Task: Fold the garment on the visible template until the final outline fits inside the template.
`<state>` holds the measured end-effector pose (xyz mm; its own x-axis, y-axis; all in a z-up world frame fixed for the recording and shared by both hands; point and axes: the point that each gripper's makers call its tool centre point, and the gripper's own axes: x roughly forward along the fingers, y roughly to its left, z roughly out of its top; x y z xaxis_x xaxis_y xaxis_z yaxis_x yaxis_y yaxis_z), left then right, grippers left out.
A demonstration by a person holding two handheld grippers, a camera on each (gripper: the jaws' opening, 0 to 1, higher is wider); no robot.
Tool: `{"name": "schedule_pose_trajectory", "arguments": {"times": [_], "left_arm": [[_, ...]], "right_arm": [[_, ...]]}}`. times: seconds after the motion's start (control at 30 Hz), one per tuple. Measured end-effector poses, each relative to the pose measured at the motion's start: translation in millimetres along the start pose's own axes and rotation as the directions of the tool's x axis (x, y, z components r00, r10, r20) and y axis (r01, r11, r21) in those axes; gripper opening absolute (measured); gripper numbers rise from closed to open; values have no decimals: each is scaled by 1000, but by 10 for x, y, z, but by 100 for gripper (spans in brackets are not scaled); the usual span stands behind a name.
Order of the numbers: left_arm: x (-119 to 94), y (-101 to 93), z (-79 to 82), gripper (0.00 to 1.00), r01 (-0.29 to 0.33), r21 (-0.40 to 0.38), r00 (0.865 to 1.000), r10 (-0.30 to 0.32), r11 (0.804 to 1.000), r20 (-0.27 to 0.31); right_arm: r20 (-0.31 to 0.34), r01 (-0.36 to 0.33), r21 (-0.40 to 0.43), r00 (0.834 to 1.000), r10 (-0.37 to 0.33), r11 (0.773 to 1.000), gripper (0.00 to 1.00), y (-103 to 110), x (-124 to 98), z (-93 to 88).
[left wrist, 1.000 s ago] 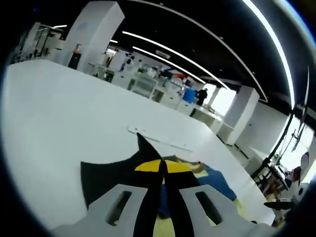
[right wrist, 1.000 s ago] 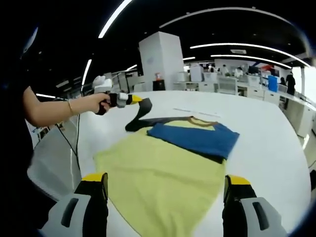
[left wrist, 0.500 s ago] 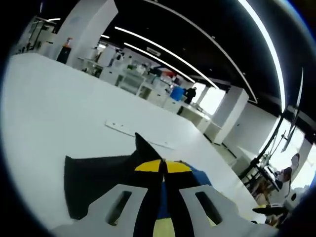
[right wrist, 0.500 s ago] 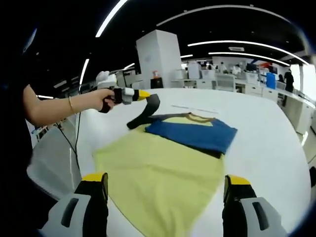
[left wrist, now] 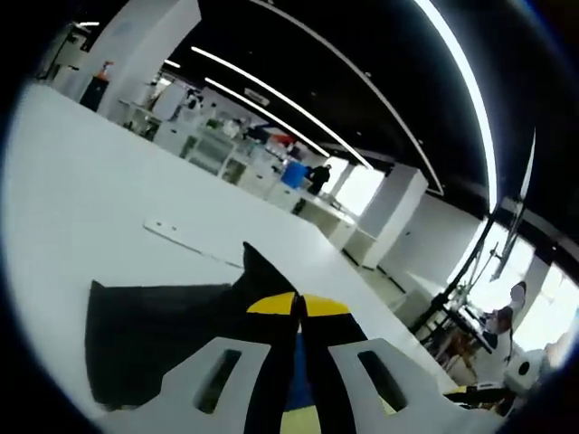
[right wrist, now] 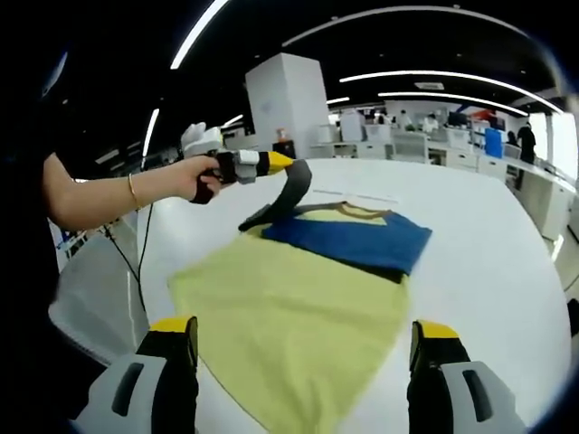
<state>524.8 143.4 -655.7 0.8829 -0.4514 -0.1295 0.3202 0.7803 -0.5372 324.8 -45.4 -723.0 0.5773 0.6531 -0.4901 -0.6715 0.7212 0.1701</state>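
A yellow garment [right wrist: 289, 334] lies flat on the white table [right wrist: 488, 253], with a blue sleeve [right wrist: 348, 240] folded across its far part. Its black sleeve [right wrist: 288, 194] hangs lifted off the table from my left gripper [right wrist: 285, 163], which a person's hand [right wrist: 194, 176] holds above the garment's far left corner. In the left gripper view that gripper [left wrist: 298, 303] is shut on the black sleeve [left wrist: 154, 334], which drapes down to the left. My right gripper [right wrist: 303, 339] hovers open over the garment's near edge, with nothing between its yellow-tipped fingers [right wrist: 172, 334].
A thin white strip [right wrist: 357, 196] lies on the table just beyond the collar, the same white strip [left wrist: 194, 246] seen past the black sleeve. The table edge [right wrist: 145, 271] runs along the left, near the person's arm. Office desks and pillars stand far behind.
The left gripper has raised the black sleeve higher and carried it right, toward the garment's middle. The right gripper has stayed open and still.
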Motion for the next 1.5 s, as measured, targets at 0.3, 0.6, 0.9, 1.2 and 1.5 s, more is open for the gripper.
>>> {"name": "schedule_pose_trajectory", "arguments": {"times": [0.3, 0.6, 0.9, 1.2, 1.5], "left_arm": [[223, -272, -79, 0, 104, 15, 995, -104, 994, 5], [384, -604, -229, 0, 221, 10, 975, -221, 975, -13], [500, -866, -425, 0, 297, 72, 953, -292, 952, -80], [602, -1141, -471, 0, 378, 83, 924, -371, 922, -89], [626, -1349, -837, 0, 462, 144, 878, -428, 875, -217]], "right_arm": [[-13, 12, 4, 1000, -12, 1000, 97, -35, 10, -42], [-24, 14, 11, 1000, -14, 1000, 97, -51, 27, -69], [-31, 20, 26, 999, -19, 999, 97, -57, 36, -120], [-31, 29, 49, 999, -28, 998, 96, -82, 30, -162], [-35, 43, 75, 999, -41, 996, 96, -135, 28, -219]]}}
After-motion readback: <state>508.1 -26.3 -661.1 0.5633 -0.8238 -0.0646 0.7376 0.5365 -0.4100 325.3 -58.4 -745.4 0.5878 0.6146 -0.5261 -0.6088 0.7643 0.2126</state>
